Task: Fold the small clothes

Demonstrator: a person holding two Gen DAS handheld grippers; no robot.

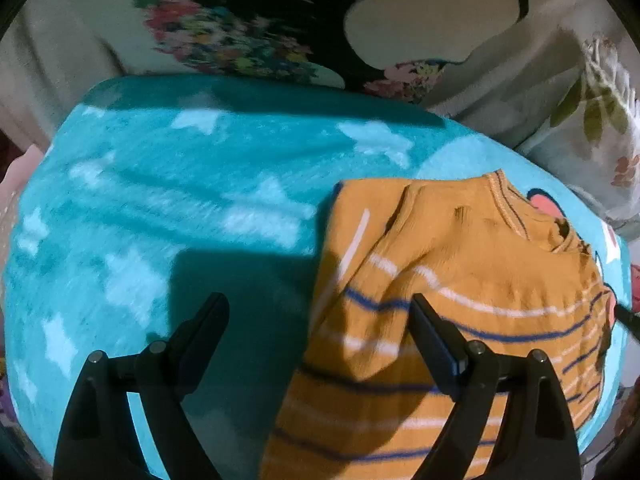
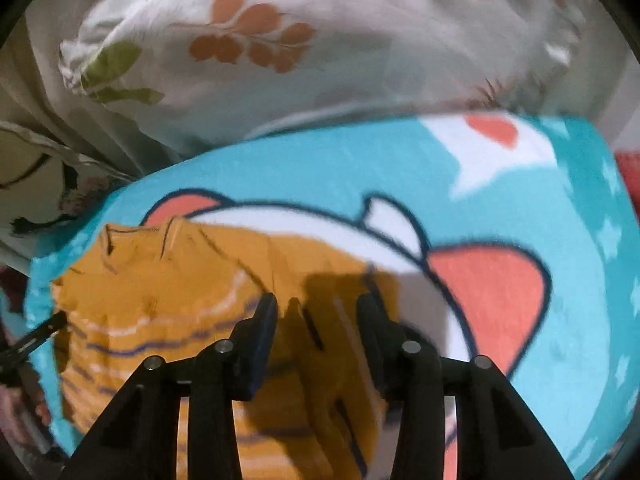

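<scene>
A small mustard-yellow top with white and navy stripes lies on a turquoise star-print blanket. Its left side looks folded over. My left gripper is open above the top's left edge, one finger over the blanket and one over the cloth, holding nothing. In the right wrist view the same top lies on the blanket's cartoon print. My right gripper is open with a raised fold of the top's right side between its fingers. Whether the pads touch the fold is unclear.
White bedding with leaf print is bunched beyond the blanket's far edge. A floral cloth with a dark patch lies behind the blanket in the left wrist view. The left gripper's tip shows at the left in the right wrist view.
</scene>
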